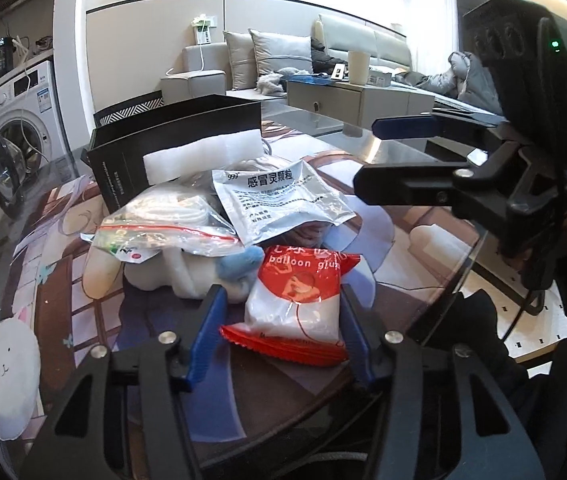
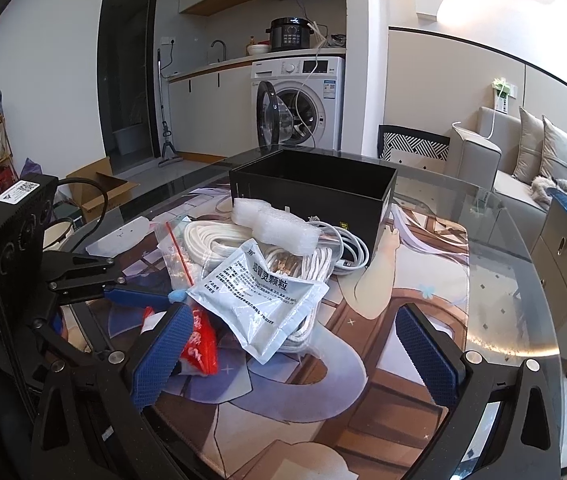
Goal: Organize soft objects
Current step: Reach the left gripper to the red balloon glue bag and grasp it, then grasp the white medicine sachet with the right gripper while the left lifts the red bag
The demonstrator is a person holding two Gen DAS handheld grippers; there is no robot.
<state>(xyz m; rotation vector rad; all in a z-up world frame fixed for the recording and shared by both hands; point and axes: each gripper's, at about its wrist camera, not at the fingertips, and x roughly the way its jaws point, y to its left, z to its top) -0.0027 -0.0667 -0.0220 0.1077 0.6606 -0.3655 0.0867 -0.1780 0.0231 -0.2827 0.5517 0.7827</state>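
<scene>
while the pile sits mid-bench, going left to right: a zip bag (image 1: 155, 236) lies over a white plush toy (image 1: 187, 276), then the silver sachet (image 1: 279, 200) on top, then the red balloon glue packet (image 1: 299, 300) at the near edge of the heap. the left gripper (image 1: 283, 320) has its fingers (image 1: 207, 328) narrowed around that red packet, both blue pads at its sides (right one touching, left one hard to call). behind it all, the black box (image 2: 315, 188) stands open with white foam (image 2: 275, 224) and white cords (image 2: 219, 244) in front. the right gripper (image 2: 295, 356) hangs with fingers wide, nothing in them.
</scene>
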